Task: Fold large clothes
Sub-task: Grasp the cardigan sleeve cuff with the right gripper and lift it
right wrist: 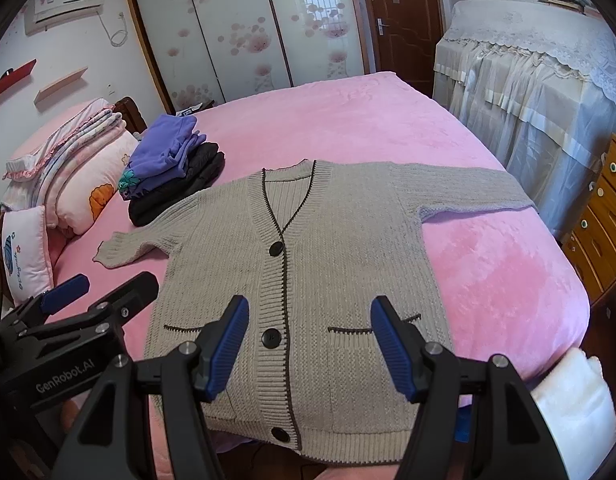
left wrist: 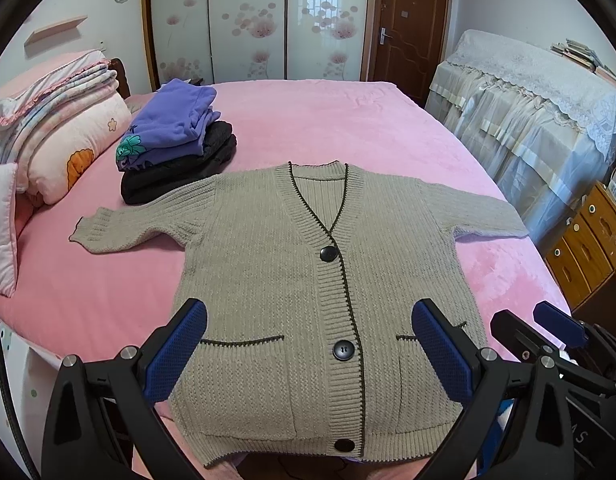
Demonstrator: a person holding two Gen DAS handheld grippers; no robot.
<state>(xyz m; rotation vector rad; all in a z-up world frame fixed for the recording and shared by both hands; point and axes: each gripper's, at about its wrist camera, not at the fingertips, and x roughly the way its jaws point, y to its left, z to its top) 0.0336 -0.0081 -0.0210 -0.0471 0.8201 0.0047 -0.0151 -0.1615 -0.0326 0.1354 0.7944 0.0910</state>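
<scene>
while both the left gripper (left wrist: 308, 354) and right gripper (right wrist: 310, 346) hang wide apart and hold nothing, the cardigan (left wrist: 276, 280) lies flat in the frame's centre on the bed (left wrist: 348, 120); soft, floppy knit, probably best pinched at a sleeve cuff (left wrist: 88, 232).

We see open pink plush bed (left wrist: 328, 120) beyond and right of the spread beige knit cardigan (left wrist: 276, 264). On the left, a stack of folded purple and black clothes (left wrist: 176, 144) touches its shoulder, with floral pillows (left wrist: 60, 148) crowding farther left.
</scene>
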